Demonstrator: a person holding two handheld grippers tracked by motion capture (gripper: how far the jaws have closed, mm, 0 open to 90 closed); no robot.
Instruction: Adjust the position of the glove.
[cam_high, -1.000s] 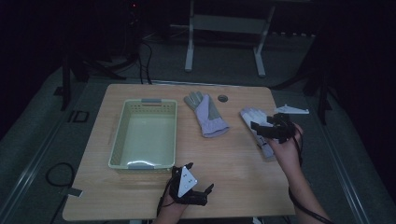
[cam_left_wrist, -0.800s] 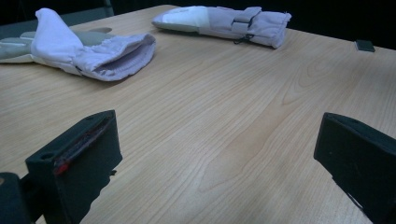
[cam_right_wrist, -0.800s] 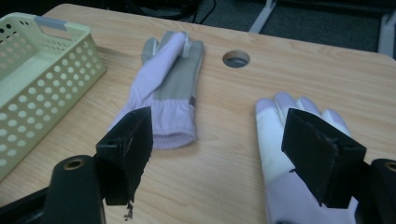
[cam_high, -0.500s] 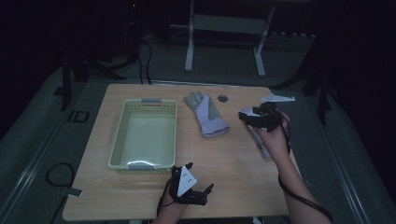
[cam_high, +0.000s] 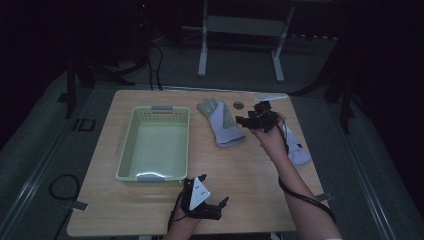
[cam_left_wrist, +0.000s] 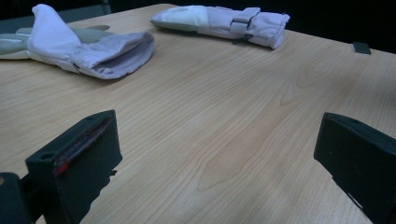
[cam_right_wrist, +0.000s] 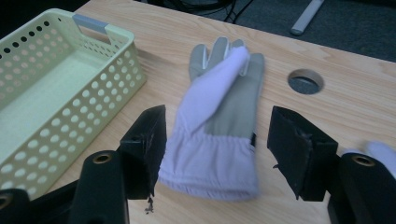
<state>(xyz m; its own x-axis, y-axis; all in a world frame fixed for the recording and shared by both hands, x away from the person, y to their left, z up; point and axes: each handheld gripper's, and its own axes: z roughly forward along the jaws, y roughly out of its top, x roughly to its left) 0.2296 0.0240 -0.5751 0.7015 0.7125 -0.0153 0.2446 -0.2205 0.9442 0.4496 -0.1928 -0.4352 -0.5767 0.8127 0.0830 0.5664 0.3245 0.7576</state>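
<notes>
A lavender and grey work glove lies flat mid-table, fingers pointing away, cuff open toward me. A second glove lies at the table's right side, partly behind the right arm. My right gripper hovers open just right of the first glove, jaws spread either side of its cuff in the right gripper view, nothing held. My left gripper rests open near the front edge, jaws wide over bare wood.
A pale green perforated basket with grey handles stands empty at the table's left half. A round cable hole sits near the far edge. A white paper scrap lies at the far right corner. Metal stand legs stand beyond the table.
My right gripper has swung left from over the right-hand glove toward the middle glove. The left gripper has stayed put.
</notes>
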